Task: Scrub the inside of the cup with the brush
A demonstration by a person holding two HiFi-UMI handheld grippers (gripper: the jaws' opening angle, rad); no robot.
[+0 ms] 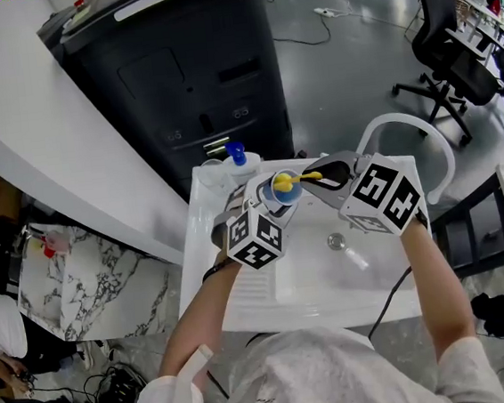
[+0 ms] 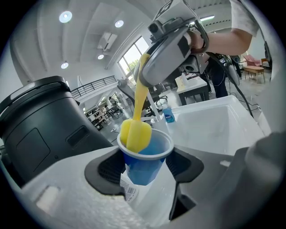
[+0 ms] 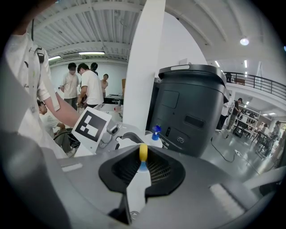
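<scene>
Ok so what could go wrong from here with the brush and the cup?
The yellow brush head leans on the rim of the blue cup, so a hard push might lever the cup out of the left hand-held gripper, which clamps only its lower part. The right hand-held gripper pinches just the thin handle, so scrubbing could twist the brush in its jaws. Either would likely drop into the sink below.
</scene>
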